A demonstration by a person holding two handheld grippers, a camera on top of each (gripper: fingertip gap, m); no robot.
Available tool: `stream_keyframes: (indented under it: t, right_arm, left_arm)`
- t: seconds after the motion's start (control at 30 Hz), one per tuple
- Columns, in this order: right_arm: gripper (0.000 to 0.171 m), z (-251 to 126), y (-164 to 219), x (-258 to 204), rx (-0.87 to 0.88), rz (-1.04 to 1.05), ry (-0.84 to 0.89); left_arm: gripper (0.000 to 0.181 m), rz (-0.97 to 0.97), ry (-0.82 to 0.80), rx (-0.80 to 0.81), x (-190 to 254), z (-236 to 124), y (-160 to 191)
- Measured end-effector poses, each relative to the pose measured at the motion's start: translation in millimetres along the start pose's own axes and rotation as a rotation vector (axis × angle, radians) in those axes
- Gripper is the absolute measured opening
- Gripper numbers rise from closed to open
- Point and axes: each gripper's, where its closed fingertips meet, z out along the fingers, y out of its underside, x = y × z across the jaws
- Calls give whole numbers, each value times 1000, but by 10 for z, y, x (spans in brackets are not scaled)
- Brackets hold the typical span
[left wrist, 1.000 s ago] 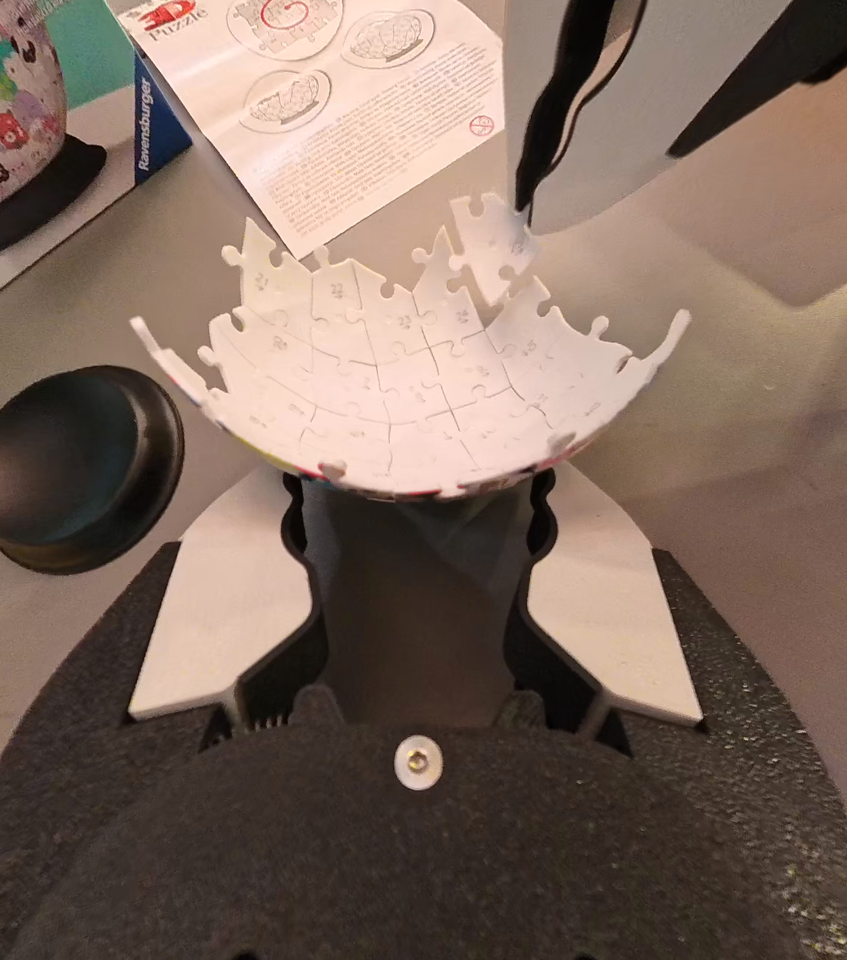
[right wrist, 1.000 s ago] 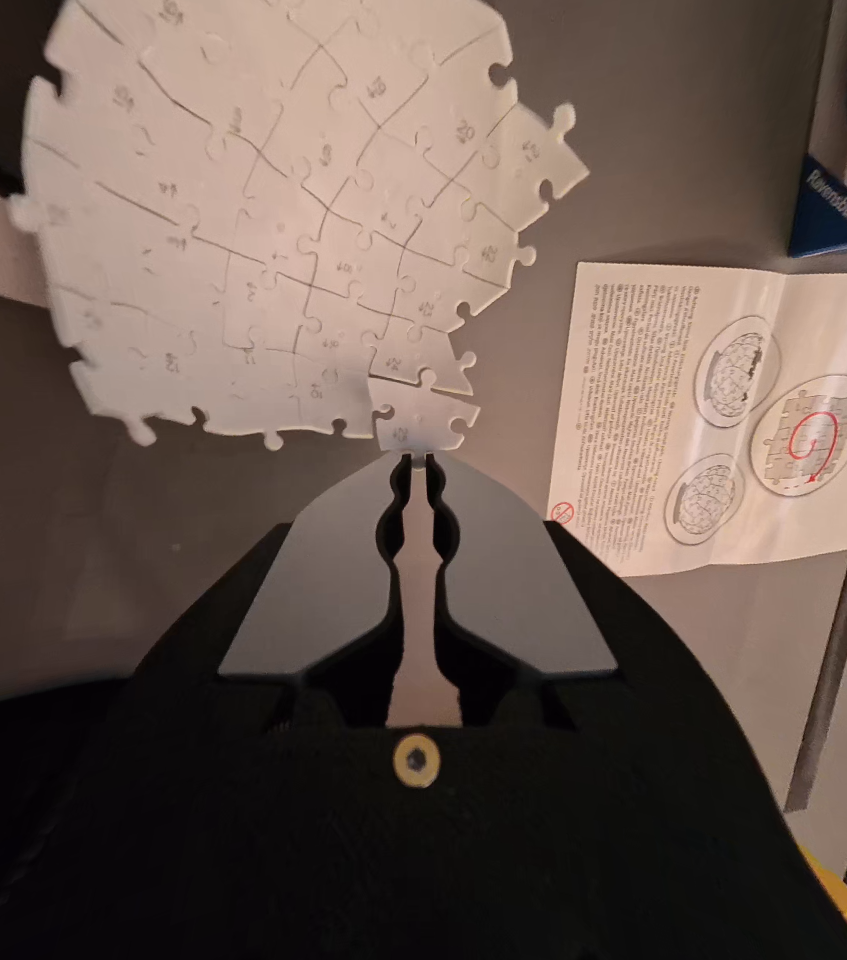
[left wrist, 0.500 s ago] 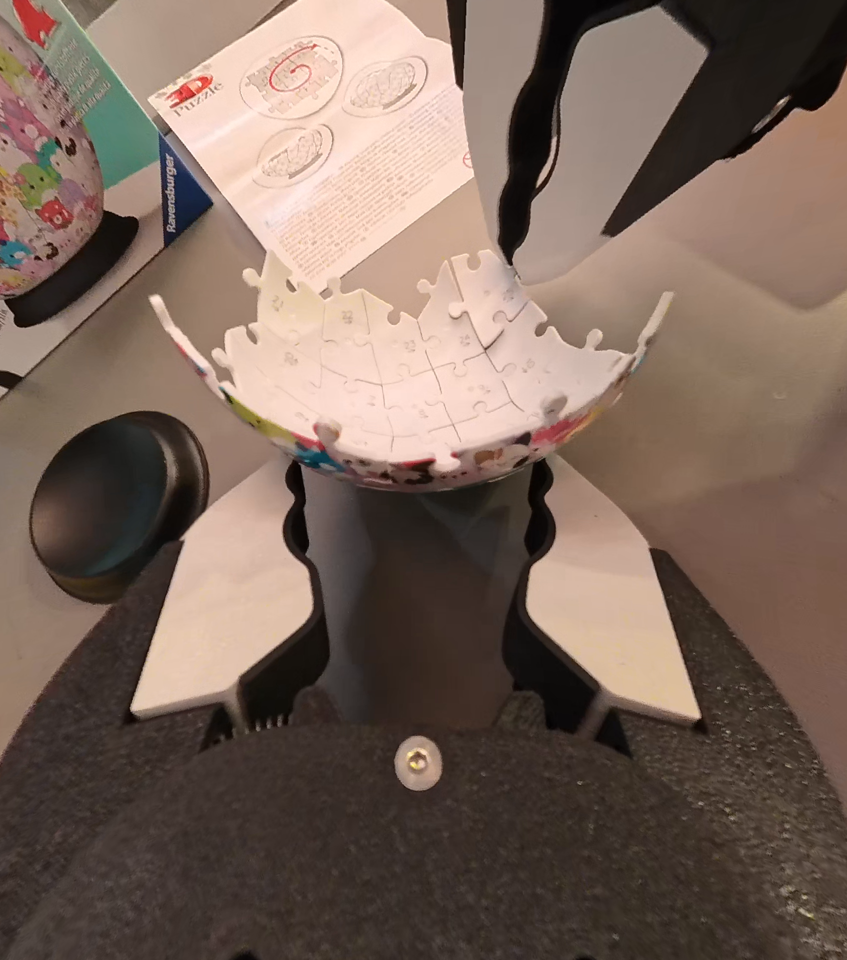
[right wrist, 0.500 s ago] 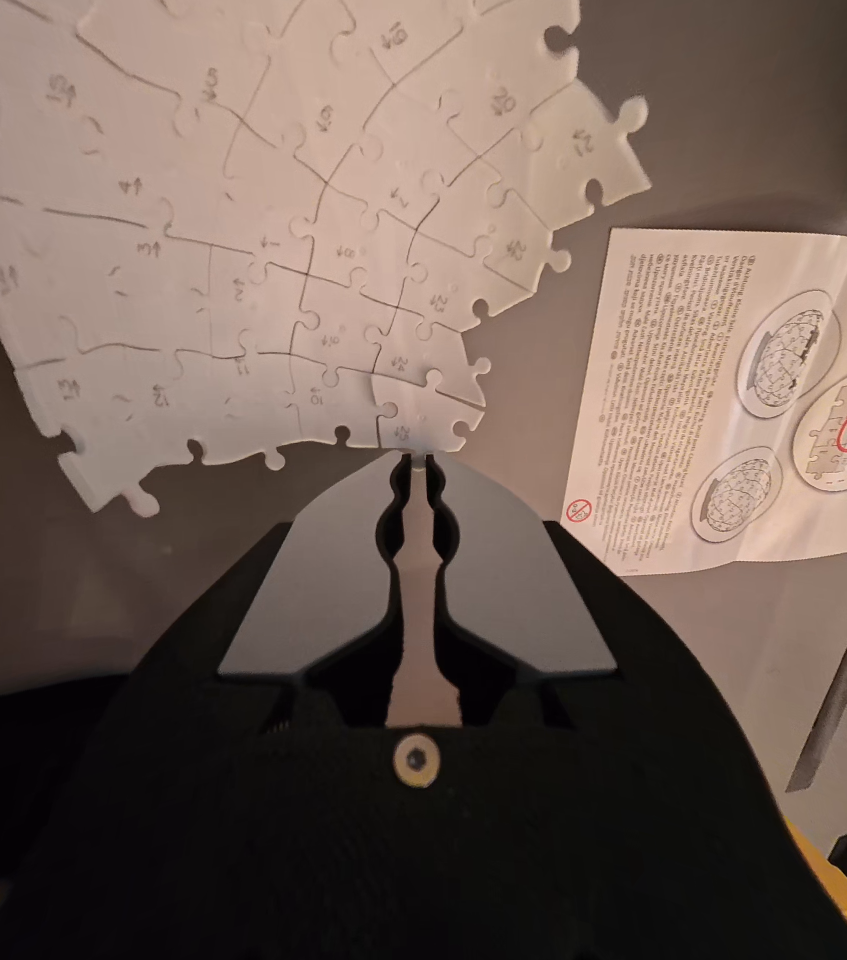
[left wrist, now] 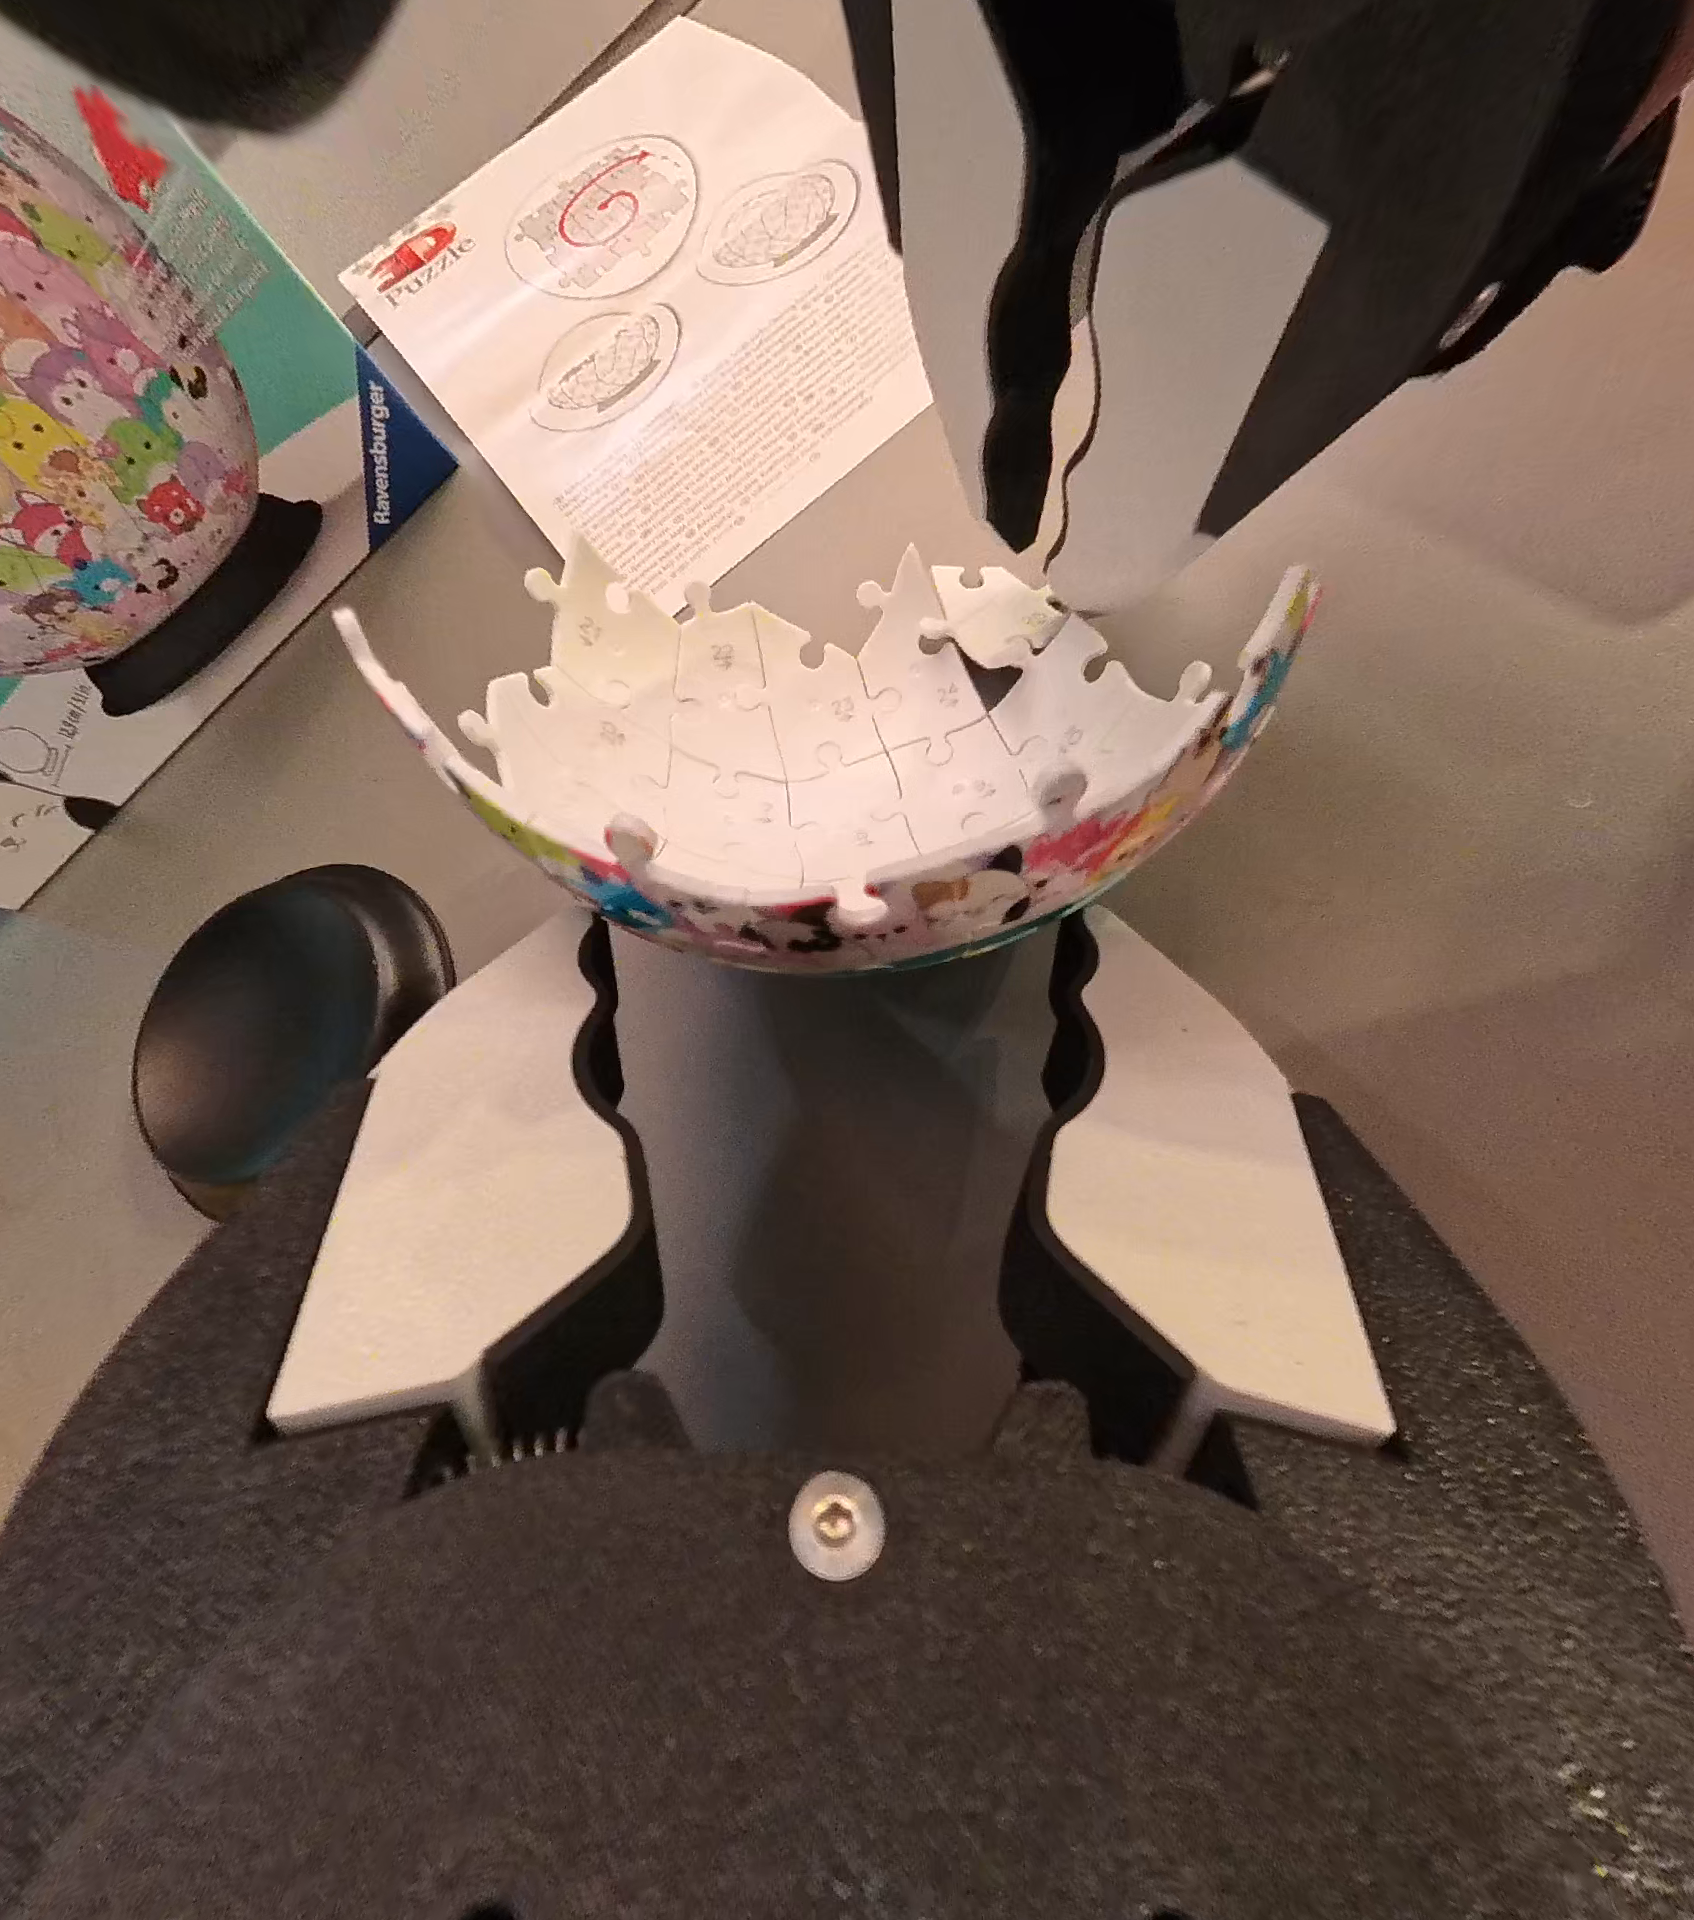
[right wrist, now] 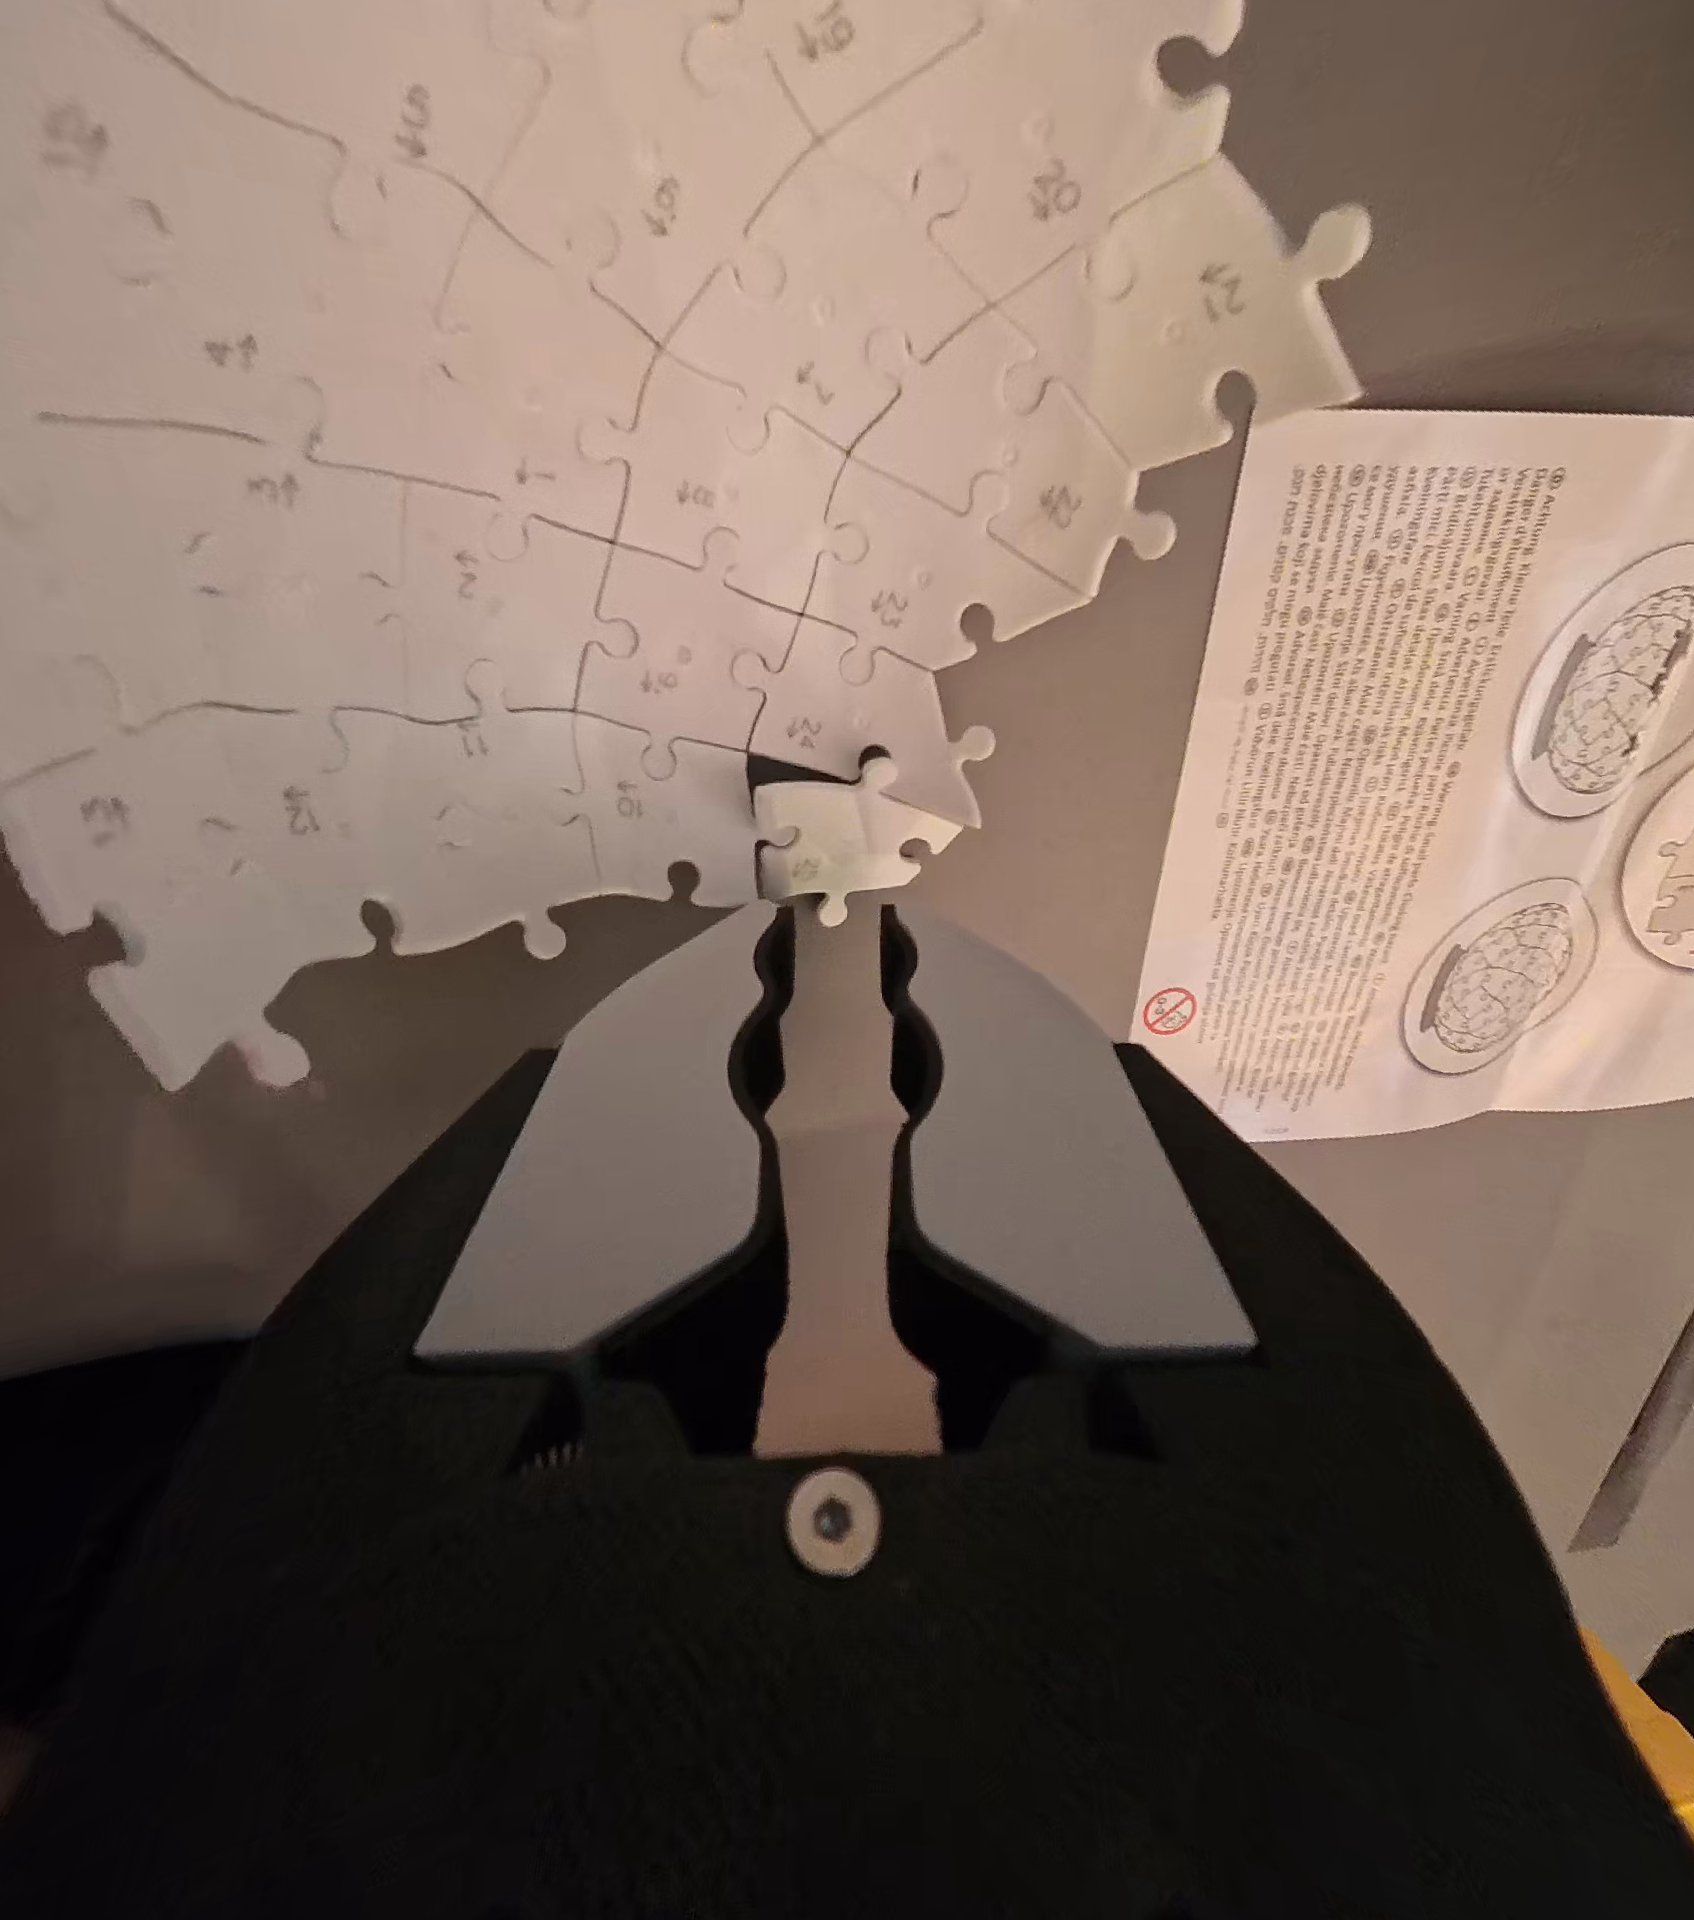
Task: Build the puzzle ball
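Right wrist view is showing the right claw (right wrist: 827, 914) now spread apart, where a moment ago it was pinching the loose piece (right wrist: 848, 847). That piece is sitting tilted at the rim of the half-built ball (left wrist: 843, 790), not yet pressed flush, so it is probably needing another push. The left claw (left wrist: 838, 935) is cradling the ball's underside above the surface (left wrist: 1445, 831), apparently gripping it.

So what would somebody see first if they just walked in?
Probably the half-built white puzzle bowl with colourful outside, sitting at the tips of the left gripper. The right gripper comes down onto its far rim, where one loose white puzzle piece sits crooked. A colourful cardboard puzzle box lies left.
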Motion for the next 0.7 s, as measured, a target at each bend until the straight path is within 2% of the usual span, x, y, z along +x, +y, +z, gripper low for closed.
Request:
stream_keyframes:
  t: [0.23, 0.37, 0.7]
  right_arm:
    - [7, -98, -132, 30, 132, 37, -26]
    - [1, -122, -243, -59, 223, 61, -126]
    - [1, 10, -206, -54, 196, 87, -152]
  left_arm:
    - [80, 2, -1, 4, 2, -4, -7]
    - [80, 4, -3, 5, 1, -7, -9]
    - [79, 14, 0, 15, 28, -4, -31]
